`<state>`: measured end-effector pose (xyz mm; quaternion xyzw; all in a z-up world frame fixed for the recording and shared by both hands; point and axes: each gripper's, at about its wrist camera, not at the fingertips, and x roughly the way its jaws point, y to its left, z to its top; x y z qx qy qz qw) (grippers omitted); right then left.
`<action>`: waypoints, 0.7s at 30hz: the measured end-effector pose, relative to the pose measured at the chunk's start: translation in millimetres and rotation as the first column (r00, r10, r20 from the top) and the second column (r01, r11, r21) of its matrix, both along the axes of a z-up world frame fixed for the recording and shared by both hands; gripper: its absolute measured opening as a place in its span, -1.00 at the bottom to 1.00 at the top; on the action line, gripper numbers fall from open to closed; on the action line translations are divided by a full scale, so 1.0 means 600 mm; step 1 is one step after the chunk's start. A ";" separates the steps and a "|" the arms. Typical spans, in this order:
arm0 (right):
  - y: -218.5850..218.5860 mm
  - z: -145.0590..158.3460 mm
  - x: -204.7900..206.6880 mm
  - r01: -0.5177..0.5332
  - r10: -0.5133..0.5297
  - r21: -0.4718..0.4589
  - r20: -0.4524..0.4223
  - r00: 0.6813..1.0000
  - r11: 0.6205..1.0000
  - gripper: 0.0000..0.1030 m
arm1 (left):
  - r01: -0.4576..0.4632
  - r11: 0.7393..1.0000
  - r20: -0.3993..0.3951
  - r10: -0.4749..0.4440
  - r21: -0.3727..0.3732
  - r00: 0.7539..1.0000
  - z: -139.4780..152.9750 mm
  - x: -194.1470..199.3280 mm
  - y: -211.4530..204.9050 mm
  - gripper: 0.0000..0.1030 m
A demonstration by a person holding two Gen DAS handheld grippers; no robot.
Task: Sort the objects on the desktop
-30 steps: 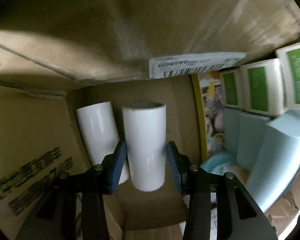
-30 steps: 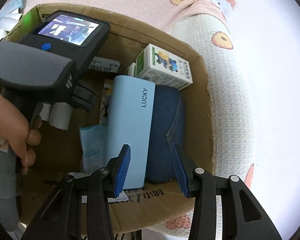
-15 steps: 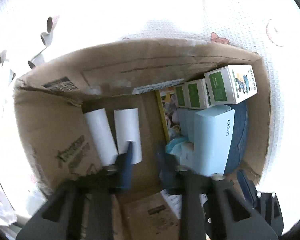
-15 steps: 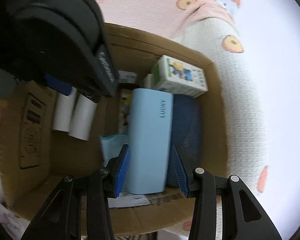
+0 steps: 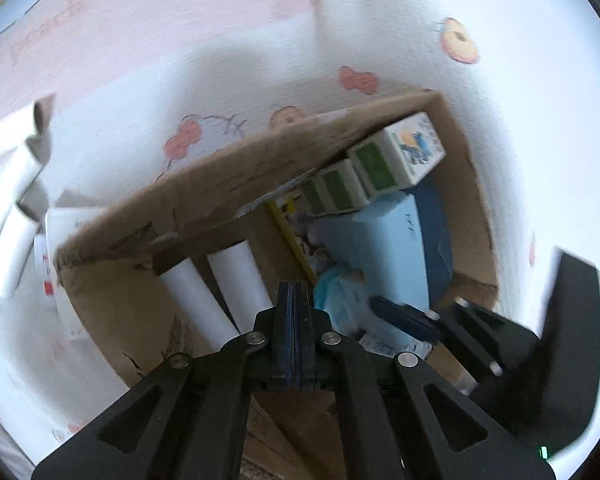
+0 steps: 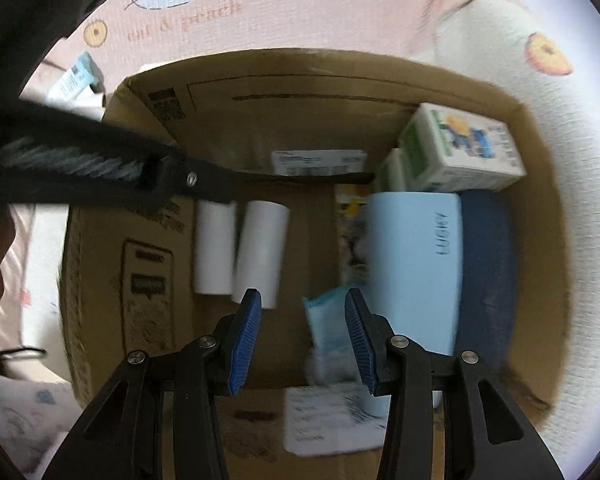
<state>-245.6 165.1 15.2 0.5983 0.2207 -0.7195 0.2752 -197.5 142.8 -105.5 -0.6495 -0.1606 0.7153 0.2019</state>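
An open cardboard box [image 6: 300, 80] sits on a pink cartoon mat. Two white rolls [image 6: 262, 252] lie side by side on its floor, seen also as white rolls [image 5: 240, 276] in the left wrist view. My left gripper [image 5: 296, 292] hangs above them, shut with nothing between its pads. My right gripper [image 6: 302, 320] is open and empty over the middle of the box, above a light blue tissue pack [image 6: 324, 320]. A light blue case marked LUCKY [image 6: 416, 264], a dark blue pouch [image 6: 488, 264] and green-and-white cartons [image 6: 460, 148] fill the right side.
Several more white rolls [image 5: 8, 184] lie on the mat left of the box [image 5: 228, 184]. The left gripper's black body [image 6: 100, 160] crosses the upper left of the right wrist view, with a hand at the left edge. A small blue-and-white packet [image 6: 74, 76] lies beyond the box.
The left gripper let go of the white roll, rose out of the box and closed. The right gripper shifted left, from over the light blue case to over the box's middle.
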 end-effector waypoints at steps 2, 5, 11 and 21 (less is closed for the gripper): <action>-0.009 -0.011 -0.006 -0.002 0.003 -0.019 0.036 0.999 1.000 -0.22 | 0.040 0.999 -0.060 -0.040 -0.013 0.997 0.019 0.002 -0.005 -0.99; -0.028 -0.031 -0.012 -0.010 0.015 -0.054 0.096 0.995 0.998 -0.22 | 0.085 0.995 -0.137 -0.092 -0.057 0.986 0.032 0.004 -0.006 -0.99; -0.050 -0.065 -0.025 0.017 -0.013 -0.026 0.153 0.988 1.000 -0.22 | 0.146 0.985 -0.213 -0.163 -0.095 0.963 0.025 -0.001 -0.015 -0.99; -0.068 -0.104 -0.046 0.077 -0.073 -0.013 0.199 0.977 0.997 -0.22 | 0.257 0.960 -0.320 -0.279 -0.112 0.905 0.052 0.003 -0.021 -0.99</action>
